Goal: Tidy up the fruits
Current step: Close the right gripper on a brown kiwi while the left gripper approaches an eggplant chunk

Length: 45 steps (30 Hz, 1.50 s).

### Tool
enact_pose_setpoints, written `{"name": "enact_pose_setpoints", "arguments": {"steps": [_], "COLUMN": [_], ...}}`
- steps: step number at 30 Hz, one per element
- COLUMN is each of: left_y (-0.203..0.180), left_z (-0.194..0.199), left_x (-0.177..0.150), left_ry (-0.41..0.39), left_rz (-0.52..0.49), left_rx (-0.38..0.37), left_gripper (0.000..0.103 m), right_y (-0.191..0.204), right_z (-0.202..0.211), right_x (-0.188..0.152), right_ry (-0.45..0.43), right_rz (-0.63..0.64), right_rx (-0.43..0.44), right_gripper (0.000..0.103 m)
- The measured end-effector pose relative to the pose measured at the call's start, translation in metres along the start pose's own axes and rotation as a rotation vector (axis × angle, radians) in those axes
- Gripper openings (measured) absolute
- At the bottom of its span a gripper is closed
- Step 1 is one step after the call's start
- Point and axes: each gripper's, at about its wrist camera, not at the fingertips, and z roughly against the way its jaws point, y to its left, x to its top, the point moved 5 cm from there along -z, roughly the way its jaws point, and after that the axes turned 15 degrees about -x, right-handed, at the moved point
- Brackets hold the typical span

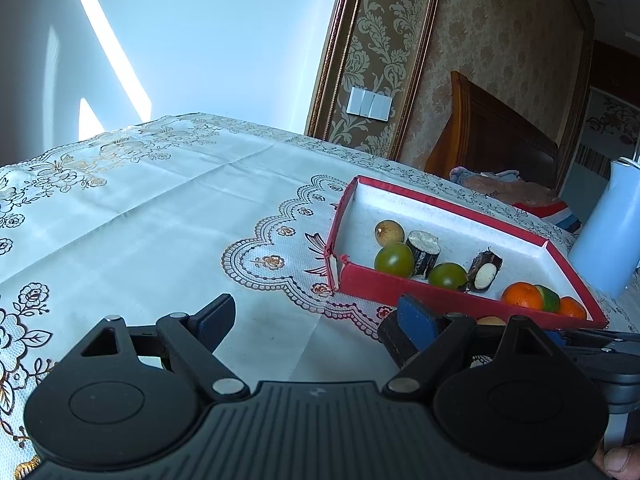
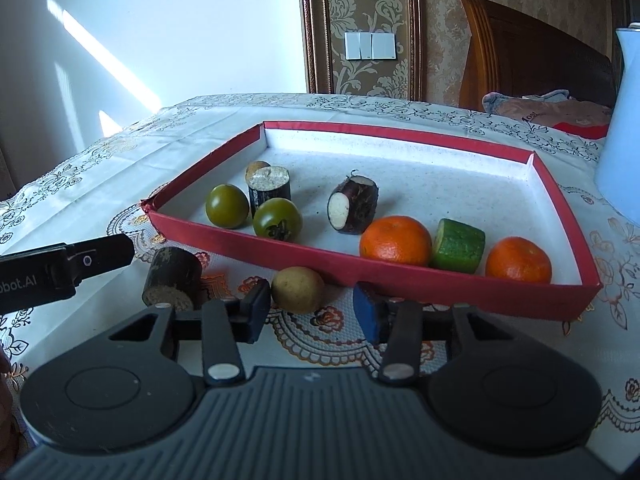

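A red tray (image 2: pixel 400 276) with a white floor holds two green tomatoes (image 2: pixel 227 205), two dark sugarcane pieces (image 2: pixel 269 188), a brown longan (image 2: pixel 256 168), two oranges (image 2: pixel 395 241) and a cucumber piece (image 2: pixel 458 245). On the cloth in front of the tray lie a brown kiwi-like fruit (image 2: pixel 298 289) and a dark sugarcane piece (image 2: pixel 172 282). My right gripper (image 2: pixel 312 310) is open, its fingertips either side of the brown fruit, just short of it. My left gripper (image 1: pixel 316 320) is open and empty over the cloth, left of the tray (image 1: pixel 440 288).
A lace tablecloth (image 1: pixel 140 220) covers the table. A pale blue jug (image 2: pixel 624 128) stands right of the tray. A wooden headboard (image 2: pixel 532 64) and bedding lie beyond the table. The left gripper's body (image 2: pixel 60 272) reaches in at the left of the right wrist view.
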Motion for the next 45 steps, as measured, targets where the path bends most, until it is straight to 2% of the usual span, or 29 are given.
{"name": "enact_pose_setpoints", "arguments": {"steps": [2, 3, 4, 12, 17, 26, 30, 33, 45], "left_y": [0.000, 0.000, 0.000, 0.002, 0.001, -0.017, -0.022, -0.028, -0.057], "left_z": [0.000, 0.000, 0.000, -0.002, -0.003, -0.004, -0.010, -0.017, -0.051], "left_x": [0.000, 0.000, 0.000, -0.001, -0.002, -0.004, -0.005, -0.006, -0.012], "left_ry": [0.001, 0.001, 0.000, 0.012, 0.023, 0.047, 0.068, 0.097, 0.200], "left_rz": [0.001, 0.002, 0.003, 0.010, 0.007, -0.072, -0.029, -0.021, -0.115], "left_rx": [0.001, 0.002, 0.003, 0.002, -0.002, -0.032, -0.047, -0.031, 0.066], "left_gripper": [0.088, 0.088, 0.088, 0.088, 0.088, 0.089, 0.089, 0.088, 0.088], "right_y": [0.001, 0.002, 0.004, 0.007, -0.004, -0.026, -0.033, -0.039, -0.050], "right_z": [0.000, 0.000, 0.000, 0.000, 0.006, 0.024, 0.029, 0.033, 0.037], "right_x": [0.000, 0.000, 0.000, 0.001, 0.001, -0.009, -0.014, -0.016, -0.021], "right_ry": [0.000, 0.001, 0.000, -0.002, -0.005, -0.011, -0.010, -0.014, -0.006], "right_rz": [0.002, 0.003, 0.007, 0.010, -0.017, -0.039, -0.043, -0.050, -0.064], "right_rx": [-0.008, -0.010, 0.001, -0.009, -0.013, 0.004, 0.007, 0.008, 0.003], "right_gripper": [0.043, 0.033, 0.027, 0.027, 0.027, 0.027, 0.027, 0.027, 0.027]}}
